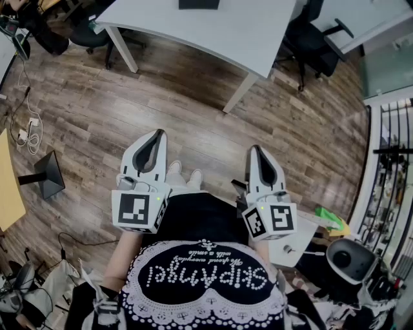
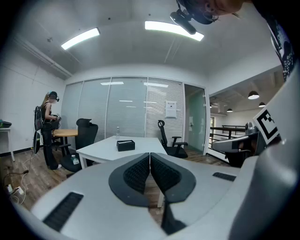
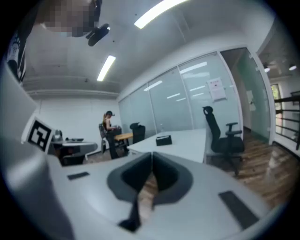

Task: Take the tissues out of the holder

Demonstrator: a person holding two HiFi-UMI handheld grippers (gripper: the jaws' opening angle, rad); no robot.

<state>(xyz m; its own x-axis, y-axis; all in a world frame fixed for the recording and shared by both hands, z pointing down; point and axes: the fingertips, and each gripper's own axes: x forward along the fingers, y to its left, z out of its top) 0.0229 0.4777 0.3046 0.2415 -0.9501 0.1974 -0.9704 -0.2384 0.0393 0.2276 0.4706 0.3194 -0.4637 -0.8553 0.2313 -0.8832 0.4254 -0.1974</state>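
Both pairs of jaws are clenched on nothing: the left gripper has its ribbed black pads pressed together at the tips, and the right gripper is closed the same way, with only floor showing through the slit lower down. From the head view the left gripper and right gripper sit side by side over the wood floor, short of the tabletop and touching nothing. The holder is a low, black, rectangular box lying flat on the white tabletop, set back from its near edge and about midway across. It is well apart from both pairs of jaws and straight ahead of them. In the left gripper view it appears just above and left of the tips, and in the right gripper view the holder appears just above and right of them. In the head view the holder is cut by the picture's top edge. A pale line runs along the box's top, but it is too small to tell whether that is tissue.
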